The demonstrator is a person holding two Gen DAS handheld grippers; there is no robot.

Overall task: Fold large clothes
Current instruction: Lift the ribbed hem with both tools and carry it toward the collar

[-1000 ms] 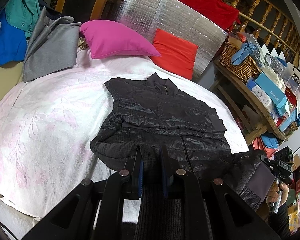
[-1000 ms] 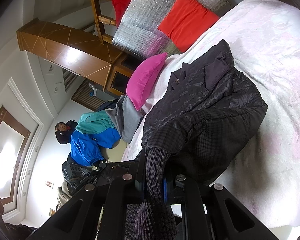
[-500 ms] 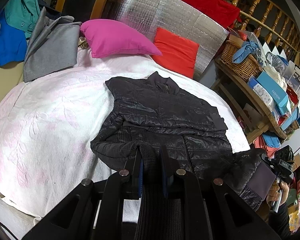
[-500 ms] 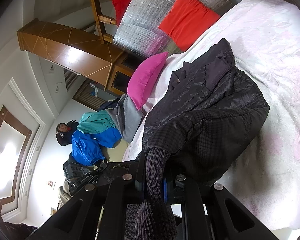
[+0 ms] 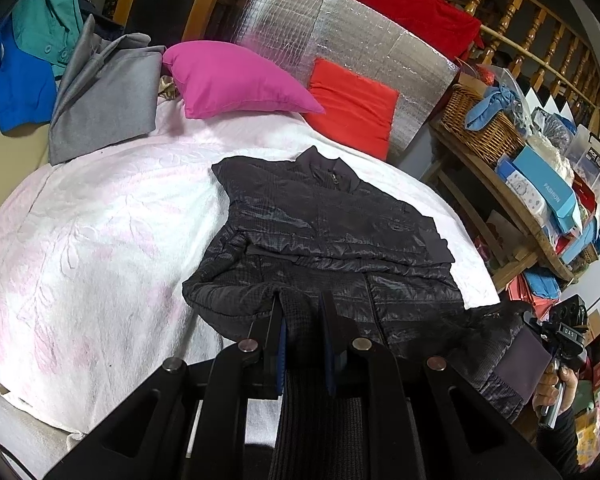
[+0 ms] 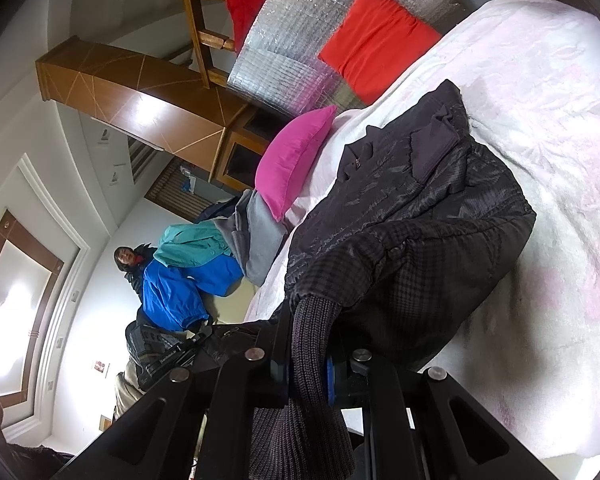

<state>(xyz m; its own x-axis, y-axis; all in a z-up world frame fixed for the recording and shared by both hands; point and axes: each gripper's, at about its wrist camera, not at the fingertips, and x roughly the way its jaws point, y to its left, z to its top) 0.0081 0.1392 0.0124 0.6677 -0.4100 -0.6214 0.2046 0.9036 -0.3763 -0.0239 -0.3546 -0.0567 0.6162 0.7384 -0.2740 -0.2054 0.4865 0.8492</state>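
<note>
Nothing has shifted since a second ago: both hands sit where they were. My left gripper [image 5: 302, 332] is clenched on the ribbed hem of the black quilted jacket [image 5: 332, 232], and my right gripper [image 6: 308, 354] is clenched on a ribbed cuff of the same jacket. I judge I'm mid-fold, sleeves already laid across the chest; next I should carry the hem up toward the collar. It lies on the white bed [image 5: 92, 240], zipped, glossy, slightly rumpled.
</note>
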